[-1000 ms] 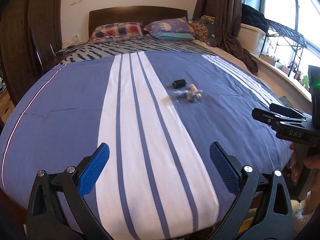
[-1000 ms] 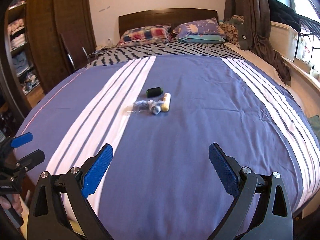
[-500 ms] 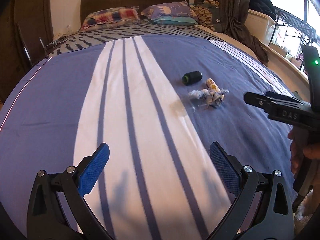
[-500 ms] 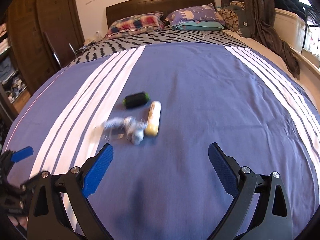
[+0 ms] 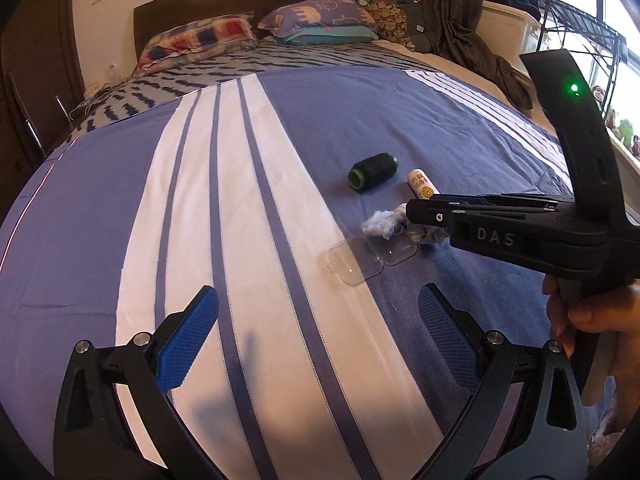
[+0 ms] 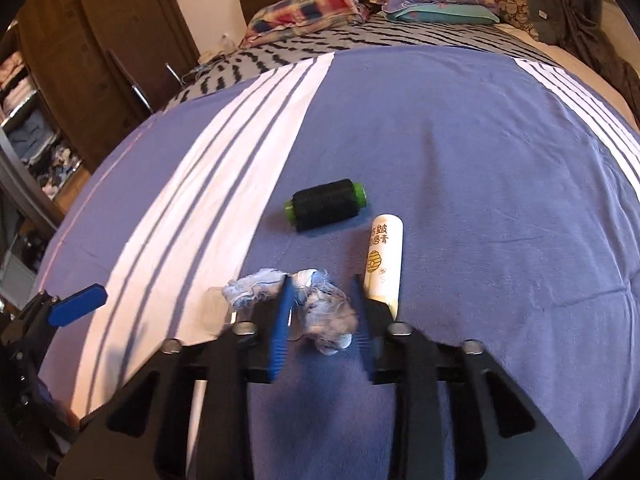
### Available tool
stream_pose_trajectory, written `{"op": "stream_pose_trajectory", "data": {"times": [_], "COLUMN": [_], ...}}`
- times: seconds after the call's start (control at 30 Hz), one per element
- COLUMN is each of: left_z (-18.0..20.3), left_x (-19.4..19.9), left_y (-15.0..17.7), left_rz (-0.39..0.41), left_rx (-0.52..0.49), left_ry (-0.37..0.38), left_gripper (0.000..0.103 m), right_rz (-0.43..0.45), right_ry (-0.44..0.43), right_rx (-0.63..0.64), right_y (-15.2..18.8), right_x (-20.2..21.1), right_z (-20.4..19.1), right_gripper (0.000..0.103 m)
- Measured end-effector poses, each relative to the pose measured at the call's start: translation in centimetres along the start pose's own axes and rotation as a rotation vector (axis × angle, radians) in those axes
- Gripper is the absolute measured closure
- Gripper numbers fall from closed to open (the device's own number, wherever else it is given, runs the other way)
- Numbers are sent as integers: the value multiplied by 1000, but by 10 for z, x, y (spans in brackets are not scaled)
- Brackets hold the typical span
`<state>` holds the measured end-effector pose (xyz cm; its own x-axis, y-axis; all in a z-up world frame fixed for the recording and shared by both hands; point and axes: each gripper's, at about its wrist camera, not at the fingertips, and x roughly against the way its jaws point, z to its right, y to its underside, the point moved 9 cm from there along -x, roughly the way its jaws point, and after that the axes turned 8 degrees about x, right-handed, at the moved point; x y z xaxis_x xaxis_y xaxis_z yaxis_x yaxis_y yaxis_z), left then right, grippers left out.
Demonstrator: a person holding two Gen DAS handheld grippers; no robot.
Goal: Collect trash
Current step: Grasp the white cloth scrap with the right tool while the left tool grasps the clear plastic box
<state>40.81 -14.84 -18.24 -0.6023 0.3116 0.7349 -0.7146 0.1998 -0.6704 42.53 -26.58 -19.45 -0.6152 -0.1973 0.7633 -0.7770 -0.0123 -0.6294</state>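
Both grippers have come down over the bed (image 5: 120, 208). Right gripper (image 6: 320, 312), tilted downward, has just been closing; its jaws now pinch the frayed tissue wad (image 6: 328, 316) beside the lip-balm tube (image 6: 384, 260). Left gripper (image 5: 316, 340) hangs wide open, nothing between.

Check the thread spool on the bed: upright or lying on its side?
On its side: the black thread spool lies lengthwise on the bedspread, a green rim showing at each end.

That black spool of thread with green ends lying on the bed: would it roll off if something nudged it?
Probably a little. The black spool of thread with green ends lies on its round side, so a sideways push could roll it. The soft blue and white striped bedcover would likely stop it soon. It looks small and light.
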Motion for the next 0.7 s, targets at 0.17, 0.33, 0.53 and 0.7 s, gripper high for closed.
{"op": "stream_pose_trajectory", "data": {"times": [0.17, 0.33, 0.53, 0.7], "left_z": [5, 23, 48, 48], "left_x": [-15, -39, -67, -74], "left_y": [0, -7, -10, -15], "left_rz": [-20, -66, -110, -99], "left_rx": [3, 40, 17, 10], "left_ry": [9, 52, 58, 27], "left_gripper": [9, 9, 21, 32], "right_rz": [31, 89, 109, 106], "right_ry": [23, 97, 109, 123], "right_rx": [19, 21, -2, 1], "right_y": [-6, -20, -21, -18], "right_x": [8, 30, 39, 40], "right_z": [2, 23, 44, 54], "right_gripper": [89, 89, 89, 89]}}
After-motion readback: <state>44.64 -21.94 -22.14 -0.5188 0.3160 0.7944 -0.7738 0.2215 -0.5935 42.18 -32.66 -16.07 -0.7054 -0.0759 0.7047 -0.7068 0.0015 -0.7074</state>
